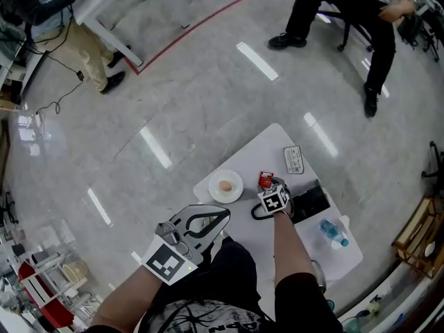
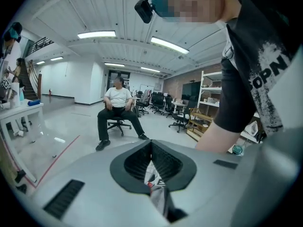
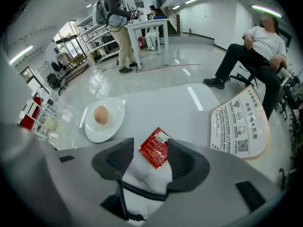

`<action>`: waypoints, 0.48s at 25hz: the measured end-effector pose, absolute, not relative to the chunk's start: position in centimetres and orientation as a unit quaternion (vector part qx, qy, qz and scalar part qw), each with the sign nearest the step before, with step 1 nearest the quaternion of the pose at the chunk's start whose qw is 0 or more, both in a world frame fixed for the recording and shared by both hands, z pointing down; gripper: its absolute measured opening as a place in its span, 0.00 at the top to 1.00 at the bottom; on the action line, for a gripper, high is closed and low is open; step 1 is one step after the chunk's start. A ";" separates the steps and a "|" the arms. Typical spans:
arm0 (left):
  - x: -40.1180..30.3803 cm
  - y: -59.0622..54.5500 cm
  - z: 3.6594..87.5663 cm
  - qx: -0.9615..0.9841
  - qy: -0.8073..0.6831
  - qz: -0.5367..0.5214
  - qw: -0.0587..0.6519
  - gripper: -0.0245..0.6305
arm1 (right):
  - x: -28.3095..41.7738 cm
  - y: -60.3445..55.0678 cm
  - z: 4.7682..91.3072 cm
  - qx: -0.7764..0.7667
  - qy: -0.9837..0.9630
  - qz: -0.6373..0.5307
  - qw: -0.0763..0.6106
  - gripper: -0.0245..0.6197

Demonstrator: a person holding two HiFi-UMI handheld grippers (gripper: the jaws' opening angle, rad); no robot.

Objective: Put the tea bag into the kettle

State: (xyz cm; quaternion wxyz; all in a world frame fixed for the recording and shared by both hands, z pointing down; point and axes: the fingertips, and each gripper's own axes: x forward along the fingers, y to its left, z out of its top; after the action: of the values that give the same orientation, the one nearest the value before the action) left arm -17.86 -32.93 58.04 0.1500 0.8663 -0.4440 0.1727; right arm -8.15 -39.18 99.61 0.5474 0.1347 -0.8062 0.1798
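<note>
So the right gripper (image 3: 150,141) is hanging nose-down over the bench (image 3: 161,105) with its jaws standing apart, nothing clamped yet. The red tea bag (image 3: 154,149) is lying flat on the bench right in the gap between the jaw tips, poking out a little past them. As far as I'm seeing, neither pad is pressing on it.

The steep angle is making sense to me: a flat packet is only offering its edges, so coming from above with a jaw on each side is the way in. I'm guessing the next bit is sinking the last little way and closing. The risk is the pads skating over the wrapper and shoving it along.

The left gripper (image 2: 151,143) is sitting off to the left of the right one, closer to the person's body and pointing out across the room. Its jaw tips are meeting. Something pale is showing in the hollow behind them (can't tell what). It's probably just being parked out of the way.

The plate (image 3: 113,126) with the egg (image 3: 100,114) is sitting beyond the right gripper to its left, and a card (image 3: 239,126) off to its right. Both are staying clear of the tea bag. I'm not picking out the kettle for certain.
</note>
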 end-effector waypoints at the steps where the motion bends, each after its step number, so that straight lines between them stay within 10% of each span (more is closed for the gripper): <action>1: -17.8 -32.9 58.6 0.865 -0.445 0.173 0.155 0.95 | -8.3 -39.3 100.3 0.136 -0.802 0.181 0.553 0.63; 12: -19.0 -34.9 61.1 0.862 -0.448 0.142 0.188 0.95 | -8.2 -41.3 104.5 0.175 -0.777 0.185 0.576 0.63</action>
State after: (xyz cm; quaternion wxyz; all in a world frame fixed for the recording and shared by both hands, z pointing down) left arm -19.02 -34.90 61.08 0.1882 0.8623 -0.4482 0.1419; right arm -8.22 -41.25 104.49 0.5756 0.1747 -0.7772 0.1848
